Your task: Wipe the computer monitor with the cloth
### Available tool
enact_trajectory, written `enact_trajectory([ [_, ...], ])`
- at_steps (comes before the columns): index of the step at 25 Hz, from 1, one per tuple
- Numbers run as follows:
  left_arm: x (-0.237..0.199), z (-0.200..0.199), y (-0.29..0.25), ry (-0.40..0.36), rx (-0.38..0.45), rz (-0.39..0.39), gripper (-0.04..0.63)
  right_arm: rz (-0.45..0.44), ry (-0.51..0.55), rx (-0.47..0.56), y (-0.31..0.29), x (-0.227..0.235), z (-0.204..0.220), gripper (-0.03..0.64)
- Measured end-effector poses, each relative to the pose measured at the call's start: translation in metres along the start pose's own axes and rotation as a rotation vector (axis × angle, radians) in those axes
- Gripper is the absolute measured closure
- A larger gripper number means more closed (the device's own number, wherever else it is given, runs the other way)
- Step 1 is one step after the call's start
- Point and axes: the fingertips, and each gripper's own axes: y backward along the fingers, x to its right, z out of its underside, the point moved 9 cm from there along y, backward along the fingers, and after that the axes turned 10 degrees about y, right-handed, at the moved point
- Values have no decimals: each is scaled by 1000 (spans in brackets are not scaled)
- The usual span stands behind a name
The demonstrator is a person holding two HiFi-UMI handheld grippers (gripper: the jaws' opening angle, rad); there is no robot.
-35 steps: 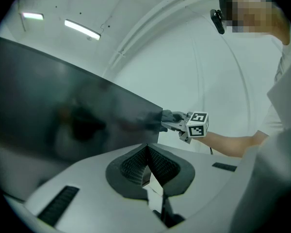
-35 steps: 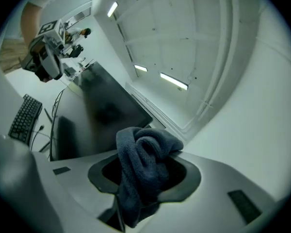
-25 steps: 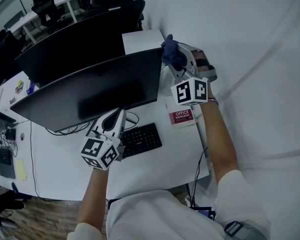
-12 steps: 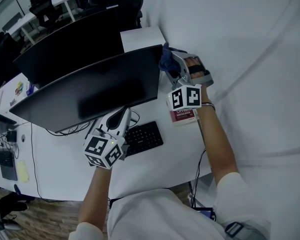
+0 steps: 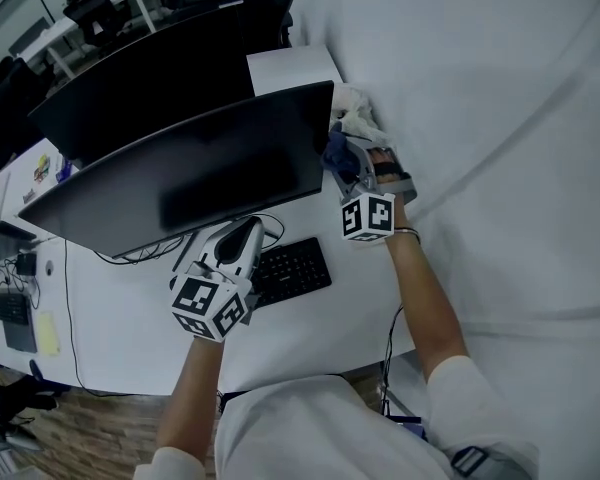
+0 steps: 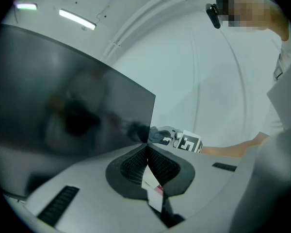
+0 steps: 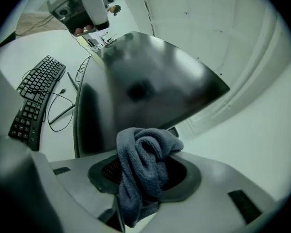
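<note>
While your right gripper point(image 5: 344, 160) clamps the cloth point(image 7: 141, 169) at the monitor's point(image 5: 210, 173) right edge (screen dark), your left gripper point(image 6: 146, 150) is closed, empty.

**Nothing Legible on This Desk**

From where I stand, no word or number can be read. The marker cubes on the left gripper point(image 5: 246, 228) and the right gripper point(image 5: 342, 160) show only black-and-white square patterns. A colourful sticker point(image 5: 40, 165) on the far desk is too small. A white-and-red card point(image 6: 152, 184) is blurred.
</note>
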Motion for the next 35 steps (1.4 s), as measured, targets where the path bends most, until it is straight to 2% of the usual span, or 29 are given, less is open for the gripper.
enact_trajectory([
  [5, -3, 1, 3, -4, -6, -11, 584, -42, -54, -16, -6, -31, 7, 443],
  [13, -11, 13, 5, 10, -39, -41, 584, -176, -150, -56, -15, -96, 21, 443],
  [20, -17, 20, 0, 20, -54, -50, 584, -228, -265, -70, -17, -130, 26, 442],
  [23, -18, 25, -1, 27, -62, -53, 584, -227, -388, -77, -17, -136, 25, 442],
  [30, -24, 27, 5, 30, -69, -80, 584, -225, -763, -78, -16, -149, 25, 442],
  [35, -26, 29, 14, 36, -64, -107, 584, -193, -1081, -68, -17, -158, 26, 442],
])
